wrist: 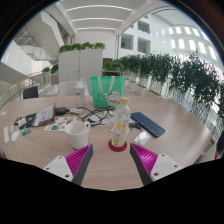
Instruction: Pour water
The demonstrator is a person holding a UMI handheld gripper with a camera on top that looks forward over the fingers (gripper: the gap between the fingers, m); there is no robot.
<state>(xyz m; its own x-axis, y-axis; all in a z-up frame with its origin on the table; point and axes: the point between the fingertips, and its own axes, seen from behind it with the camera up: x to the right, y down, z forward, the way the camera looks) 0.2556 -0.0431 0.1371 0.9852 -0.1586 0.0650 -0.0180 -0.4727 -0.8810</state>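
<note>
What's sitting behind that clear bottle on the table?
Right behind the bottle stands a green chair, with a dark phone-like slab lying beside it. The bottle covers part of the chair. The hand-held gripper is open, short of the bottle.

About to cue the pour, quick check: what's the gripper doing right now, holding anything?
Gripper: open, holding nothing. The bottle stands on its red coaster on the table, just ahead of the fingers, untouched.

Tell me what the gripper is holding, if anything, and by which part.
Nothing is held. The gripper is open; a small bottle stands on the table just ahead of the fingers, apart from both pads.
</note>
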